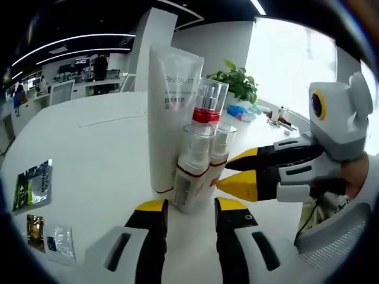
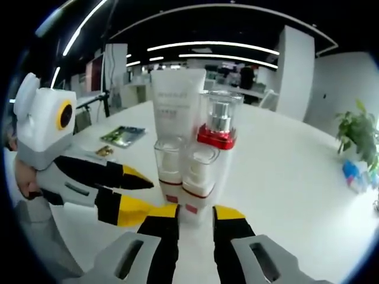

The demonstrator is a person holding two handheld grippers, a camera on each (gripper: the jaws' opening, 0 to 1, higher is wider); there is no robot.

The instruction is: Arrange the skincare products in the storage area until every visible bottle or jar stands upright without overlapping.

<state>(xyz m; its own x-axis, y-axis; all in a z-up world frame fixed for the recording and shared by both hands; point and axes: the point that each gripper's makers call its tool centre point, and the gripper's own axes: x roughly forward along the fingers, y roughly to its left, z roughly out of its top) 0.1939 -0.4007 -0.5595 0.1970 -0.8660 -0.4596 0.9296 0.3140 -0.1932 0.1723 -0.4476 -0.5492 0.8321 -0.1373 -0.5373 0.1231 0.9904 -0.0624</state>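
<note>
Four skincare items stand upright in a tight cluster on the white table point(image 1: 89, 154). Tallest is a white tube point(image 1: 172, 112) point(image 2: 176, 94). Beside it stands a clear-capped bottle with a red band point(image 1: 208, 103) point(image 2: 218, 127). In front are two small clear-capped spray bottles point(image 1: 192, 168) point(image 1: 220, 151) point(image 2: 169, 163) point(image 2: 200, 177). My left gripper point(image 1: 190, 207) point(image 2: 155, 195) is open, its tips flanking the base of one small bottle. My right gripper point(image 2: 195, 213) point(image 1: 232, 171) is open too, its tips at the other small bottle's base. Whether either touches is unclear.
Several flat sachets point(image 1: 32, 186) point(image 1: 59, 242) lie on the table to the left of the left gripper; one packet point(image 2: 123, 136) lies beyond it. A potted plant point(image 1: 240, 83) point(image 2: 358, 133) and a blue item point(image 1: 240, 112) point(image 2: 355, 174) sit farther off.
</note>
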